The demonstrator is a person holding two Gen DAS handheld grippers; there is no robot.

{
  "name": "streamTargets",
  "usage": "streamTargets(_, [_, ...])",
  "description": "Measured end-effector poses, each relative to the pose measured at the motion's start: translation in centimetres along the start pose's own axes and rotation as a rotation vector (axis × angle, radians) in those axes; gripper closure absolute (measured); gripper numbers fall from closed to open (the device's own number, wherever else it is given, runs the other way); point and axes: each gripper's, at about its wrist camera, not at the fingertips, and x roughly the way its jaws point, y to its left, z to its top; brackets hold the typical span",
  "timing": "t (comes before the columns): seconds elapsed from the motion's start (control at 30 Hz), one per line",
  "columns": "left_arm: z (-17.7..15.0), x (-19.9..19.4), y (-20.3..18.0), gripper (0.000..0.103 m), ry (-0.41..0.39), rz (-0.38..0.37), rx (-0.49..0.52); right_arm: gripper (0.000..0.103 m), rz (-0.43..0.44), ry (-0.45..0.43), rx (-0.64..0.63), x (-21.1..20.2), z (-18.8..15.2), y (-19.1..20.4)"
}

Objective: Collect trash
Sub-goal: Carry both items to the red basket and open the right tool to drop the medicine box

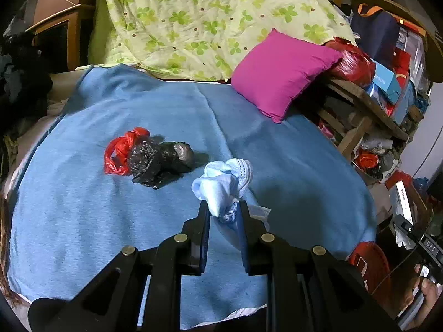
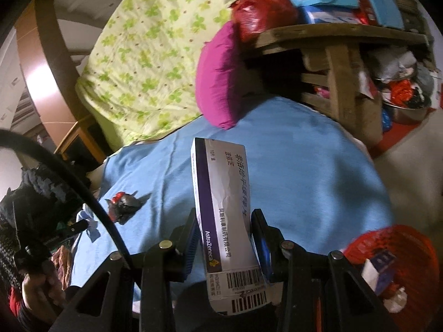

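Note:
My left gripper (image 1: 223,207) is shut on a crumpled light blue face mask (image 1: 221,185) and holds it just above the blue blanket (image 1: 83,221). A crumpled red and black plastic bag (image 1: 146,156) lies on the blanket to the left of it; it also shows in the right wrist view (image 2: 123,203). My right gripper (image 2: 224,215) is shut on a white and purple medicine box (image 2: 224,210), held upright over the blanket (image 2: 318,179). A red basket (image 2: 393,251) with some scraps in it stands at the lower right; its rim shows in the left wrist view (image 1: 368,260).
A magenta pillow (image 1: 279,74) and a green flowered quilt (image 1: 199,22) lie at the head of the bed. A wooden table (image 1: 368,110) piled with boxes and a red bag (image 1: 351,61) stands at the right, with clutter under it.

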Motion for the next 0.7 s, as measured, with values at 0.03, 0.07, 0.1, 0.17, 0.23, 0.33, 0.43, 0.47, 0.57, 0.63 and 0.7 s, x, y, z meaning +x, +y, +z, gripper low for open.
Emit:
streamTargets(0.03, [0.0, 0.1, -0.1, 0.083, 0.003, -0.002, 0.003, 0.063, -0.012, -0.002, 0.008, -0.3, -0.1, -0.6])
streamTargets(0.07, [-0.1, 0.1, -0.3, 0.083, 0.005, -0.003, 0.006, 0.063, -0.022, -0.004, 0.017, -0.6, -0.2, -1.1])
streamTargets(0.1, [-0.1, 0.2, -0.5, 0.083, 0.007, -0.005, 0.008, 0.063, -0.029, -0.005, 0.025, -0.8, -0.2, -1.6])
streamTargets(0.17, [-0.2, 0.4, -0.9, 0.083, 0.011, -0.009, 0.015, 0.063, -0.052, -0.010, 0.042, -1.4, -0.4, -2.7])
streamTargets(0.23, [-0.2, 0.5, -1.3, 0.083, 0.015, -0.018, 0.021, 0.063, -0.074, -0.016, 0.061, -2.1, -0.8, -3.8])
streamTargets(0.33, [-0.2, 0.5, -2.3, 0.083, 0.015, -0.035, 0.033, 0.063, -0.110, -0.027, 0.088, -3.0, -1.2, -5.2])
streamTargets(0.43, [-0.3, 0.7, -3.5, 0.083, 0.018, -0.058, 0.052, 0.063, -0.149, -0.034, 0.109, -4.1, -1.7, -6.7])
streamTargets(0.47, [-0.3, 0.8, -4.0, 0.083, 0.022, -0.067, 0.060, 0.063, -0.163, -0.035, 0.114, -4.4, -1.9, -7.2])
streamTargets(0.57, [-0.3, 1.1, -5.4, 0.083, 0.030, -0.091, 0.082, 0.063, -0.199, -0.036, 0.135, -5.4, -2.4, -8.8])
streamTargets(0.63, [-0.3, 1.3, -6.7, 0.083, 0.034, -0.108, 0.103, 0.063, -0.225, -0.033, 0.152, -5.9, -2.7, -10.0])
streamTargets(0.7, [-0.4, 1.3, -7.9, 0.083, 0.038, -0.125, 0.123, 0.063, -0.243, -0.031, 0.169, -6.2, -2.9, -11.0])
